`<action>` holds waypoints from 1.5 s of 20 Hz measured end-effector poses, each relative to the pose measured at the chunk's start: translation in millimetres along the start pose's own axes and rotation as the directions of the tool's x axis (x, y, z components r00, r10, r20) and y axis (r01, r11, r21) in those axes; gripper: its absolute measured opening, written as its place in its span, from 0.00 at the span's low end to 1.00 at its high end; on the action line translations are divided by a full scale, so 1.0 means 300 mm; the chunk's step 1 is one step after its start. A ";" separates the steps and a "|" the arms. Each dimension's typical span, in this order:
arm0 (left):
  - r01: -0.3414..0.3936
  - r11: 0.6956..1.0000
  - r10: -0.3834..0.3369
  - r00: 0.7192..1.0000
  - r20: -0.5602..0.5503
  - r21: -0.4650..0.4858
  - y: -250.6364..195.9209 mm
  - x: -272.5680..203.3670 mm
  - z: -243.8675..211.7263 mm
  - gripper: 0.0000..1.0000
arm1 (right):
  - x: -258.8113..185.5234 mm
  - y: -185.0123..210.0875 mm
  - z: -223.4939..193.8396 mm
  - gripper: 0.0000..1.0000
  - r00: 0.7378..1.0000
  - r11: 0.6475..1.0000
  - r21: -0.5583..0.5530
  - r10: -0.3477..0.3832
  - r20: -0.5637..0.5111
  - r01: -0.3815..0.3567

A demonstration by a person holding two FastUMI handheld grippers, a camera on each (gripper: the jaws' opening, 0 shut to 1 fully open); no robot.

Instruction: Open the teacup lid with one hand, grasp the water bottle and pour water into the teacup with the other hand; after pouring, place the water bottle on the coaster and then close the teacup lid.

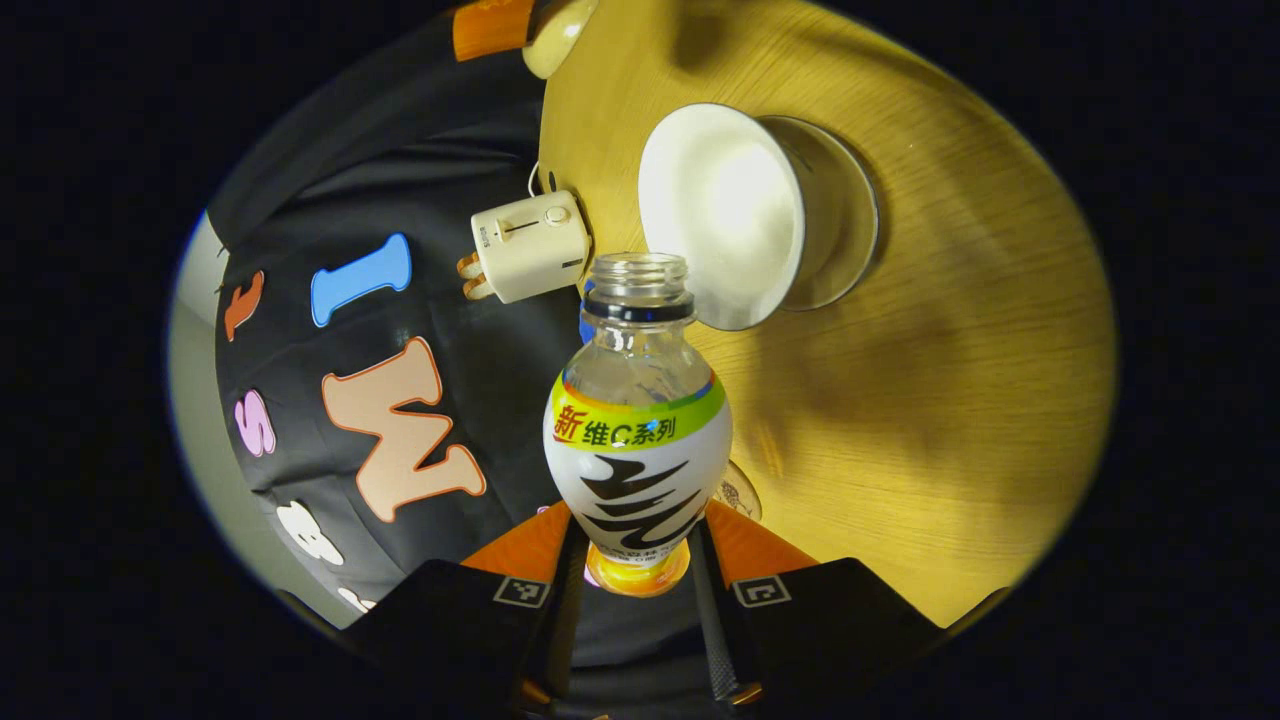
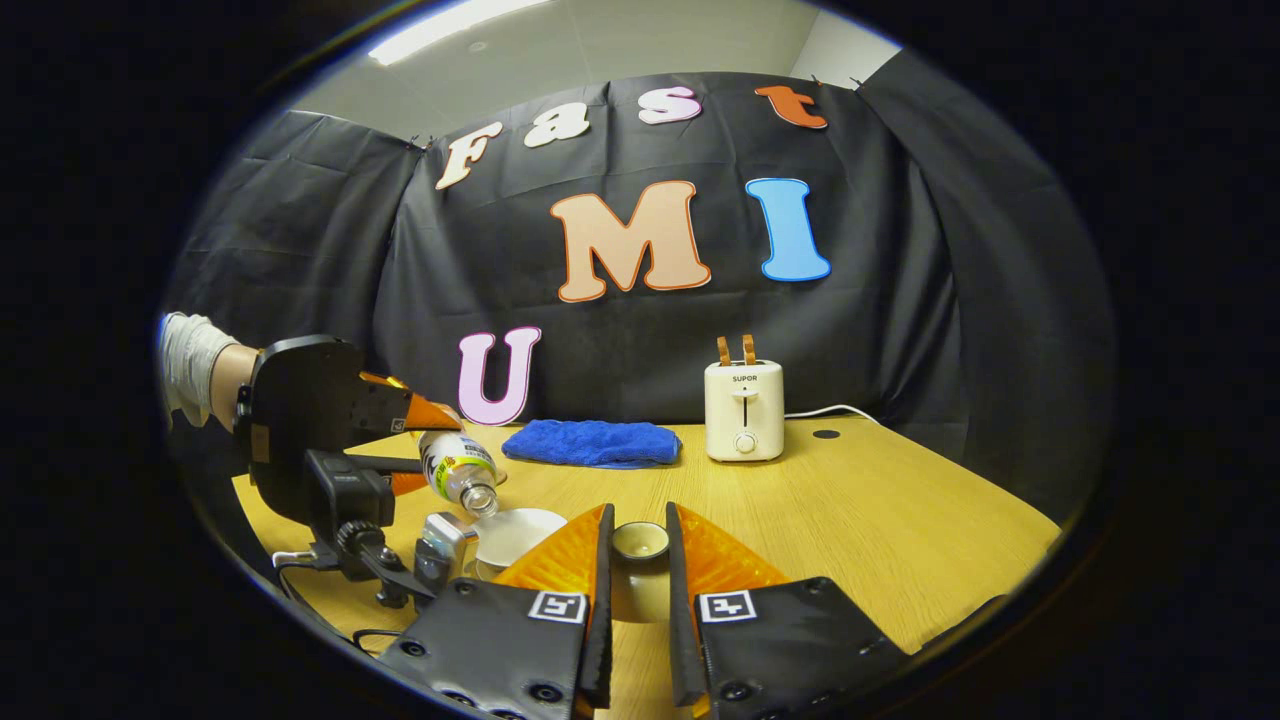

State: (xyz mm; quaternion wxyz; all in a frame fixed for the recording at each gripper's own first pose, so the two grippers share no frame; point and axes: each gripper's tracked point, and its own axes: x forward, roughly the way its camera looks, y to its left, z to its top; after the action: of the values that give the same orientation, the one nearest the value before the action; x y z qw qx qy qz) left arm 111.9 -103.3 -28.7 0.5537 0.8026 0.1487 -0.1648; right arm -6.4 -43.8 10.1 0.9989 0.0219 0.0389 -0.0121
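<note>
Currently the left gripper [image 1: 637, 560] is clenched on the water bottle [image 1: 637, 430], one finger pressed against each side of its lower body; the cap is off and the open neck points toward the teacup [image 1: 745, 215]. In the left gripper view the scene is rolled sideways, the cup's white interior facing the camera, the bottle mouth just beside its rim. In the right gripper view the same bottle [image 2: 458, 470] is tilted mouth-down over the teacup [image 2: 520, 535], which sits on the wooden table [image 2: 880, 520]; whether water is flowing cannot be told. The right gripper [image 2: 638, 560] grasps the teacup lid [image 2: 640, 545] between its two fingers, held off the cup and to its side. A gloved hand [image 2: 190, 365] carries the left gripper. Behind stand a cream toaster [image 2: 743, 410] with two slices up and a folded blue towel [image 2: 592, 442].
</note>
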 end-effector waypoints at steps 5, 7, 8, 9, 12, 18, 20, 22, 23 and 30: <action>0.013 0.997 -0.011 0.999 -0.030 0.078 0.007 -0.005 0.004 0.51 | -0.004 0.009 0.002 0.24 1.000 1.000 0.001 0.006 0.000 -0.006; 0.021 0.994 -0.016 0.999 -0.047 0.103 0.009 -0.002 -0.006 0.51 | -0.005 0.012 0.000 0.24 1.000 1.000 -0.001 0.008 -0.003 -0.008; 0.023 0.993 -0.018 0.999 -0.049 0.115 0.010 -0.003 -0.008 0.51 | -0.005 0.011 0.001 0.24 1.000 1.000 -0.001 0.008 -0.001 -0.008; 0.024 0.991 -0.016 0.998 -0.059 0.129 0.015 -0.005 -0.009 0.51 | -0.007 0.010 0.005 0.24 1.000 1.000 0.000 0.009 0.000 -0.009; 0.015 0.985 -0.003 0.997 -0.072 0.173 0.031 -0.013 -0.012 0.51 | -0.010 0.010 0.010 0.27 1.000 1.000 0.004 0.010 0.003 -0.010; 0.005 0.968 0.017 0.996 -0.086 0.250 0.078 -0.014 -0.013 0.51 | -0.012 0.010 0.017 0.27 1.000 1.000 0.007 0.015 0.007 -0.015; -0.008 0.962 0.034 0.995 -0.089 0.273 0.091 -0.023 -0.010 0.51 | -0.013 0.009 0.013 0.27 1.000 1.000 0.007 0.014 0.005 -0.014; -0.013 0.958 0.040 0.995 -0.090 0.287 0.100 -0.022 -0.007 0.51 | -0.012 0.013 0.012 0.27 1.000 1.000 0.008 0.015 0.002 -0.015; -0.015 0.955 0.044 0.995 -0.092 0.297 0.104 -0.025 -0.007 0.51 | -0.010 0.014 0.011 0.27 1.000 1.000 0.008 0.018 0.003 -0.018; -0.038 0.938 0.080 0.991 -0.110 0.343 0.153 -0.041 -0.016 0.51 | -0.010 0.016 0.008 0.27 1.000 1.000 0.007 0.021 0.004 -0.021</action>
State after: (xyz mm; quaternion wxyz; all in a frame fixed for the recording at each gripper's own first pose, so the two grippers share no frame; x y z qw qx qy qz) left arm 120.6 -115.1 17.0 0.4012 0.8989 0.1274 -0.1218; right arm -9.1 -39.1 13.0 0.9990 0.0259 0.0369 -0.0016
